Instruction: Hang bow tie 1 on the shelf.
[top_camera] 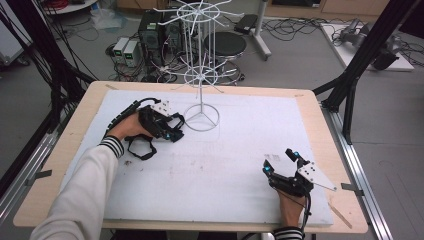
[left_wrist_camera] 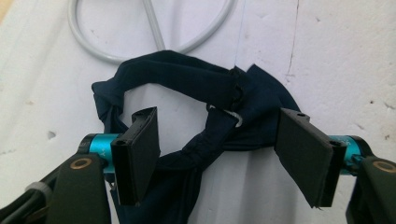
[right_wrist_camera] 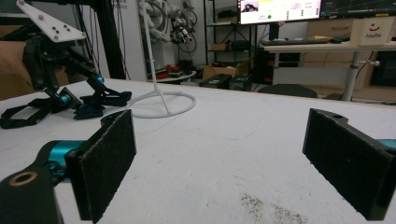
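Left gripper [left_wrist_camera: 219, 154]: flat black pads apart, straddling bunched cloth, no squeeze.
Cloth [left_wrist_camera: 196, 88]: dark navy, twisted, looped; far left, touching stand's wire ring [left_wrist_camera: 93, 44].
Right gripper [right_wrist_camera: 224, 163]: near right, pads wide, nothing between.
Mat [top_camera: 225, 165]: white, grainy.

Quick count from my end: one dark navy fabric strap garment [left_wrist_camera: 187, 88] lying near the far left edge of the white foam board [top_camera: 225, 170], one white wire rotating display rack [top_camera: 200, 60] by the far edge, and two black two-jaw grippers.
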